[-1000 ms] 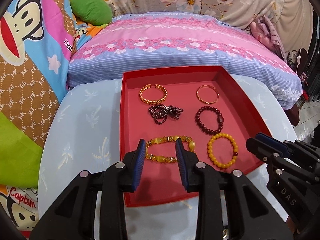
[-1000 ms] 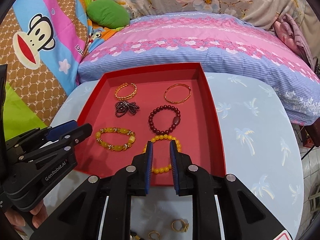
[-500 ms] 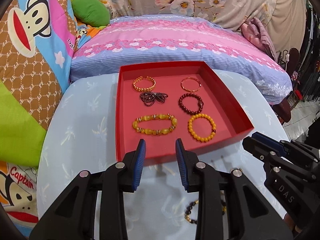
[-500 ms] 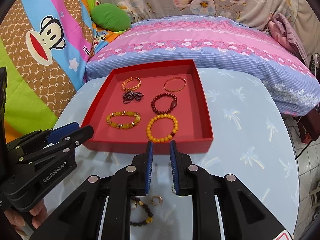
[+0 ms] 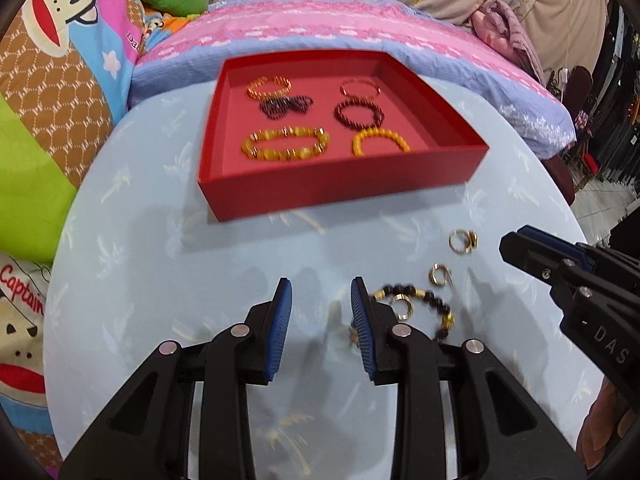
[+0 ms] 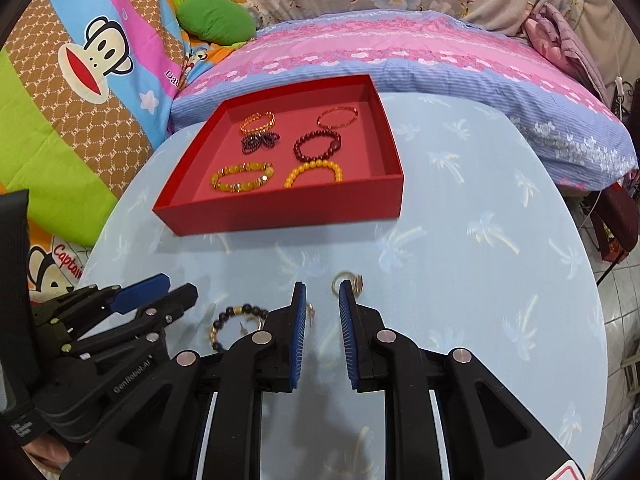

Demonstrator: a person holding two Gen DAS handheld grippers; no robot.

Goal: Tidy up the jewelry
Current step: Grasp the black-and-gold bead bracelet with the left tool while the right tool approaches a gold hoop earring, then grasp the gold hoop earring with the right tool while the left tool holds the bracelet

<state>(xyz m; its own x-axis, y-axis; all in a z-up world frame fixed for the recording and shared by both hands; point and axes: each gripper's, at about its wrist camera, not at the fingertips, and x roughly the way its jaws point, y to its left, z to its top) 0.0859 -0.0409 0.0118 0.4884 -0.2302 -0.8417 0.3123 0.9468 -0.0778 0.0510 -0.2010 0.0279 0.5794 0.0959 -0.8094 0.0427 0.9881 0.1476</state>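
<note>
A red tray (image 5: 340,188) (image 6: 280,212) on the pale blue table holds several bracelets, among them a yellow bead one (image 5: 380,140) and a dark red one (image 6: 316,146). Nearer me, a dark beaded bracelet (image 5: 424,298) (image 6: 236,316) and small gold rings (image 5: 463,240) (image 6: 348,280) lie loose on the table. My left gripper (image 5: 320,284) is open and empty, just left of the dark bracelet. My right gripper (image 6: 322,286) stands narrowly open and empty, one ring beside its right fingertip. Each gripper shows at the edge of the other's view.
The round table (image 6: 480,240) drops off at right toward a tiled floor (image 6: 624,300). Behind the tray lies a pink and blue bed cover (image 5: 320,28), with a monkey-print blanket (image 5: 60,60) to the left. A hand (image 6: 40,448) holds the left gripper.
Both grippers have drawn back from over the tray toward the near side of the table. The loose rings and dark bracelet have come into view. Jaw gaps look unchanged.
</note>
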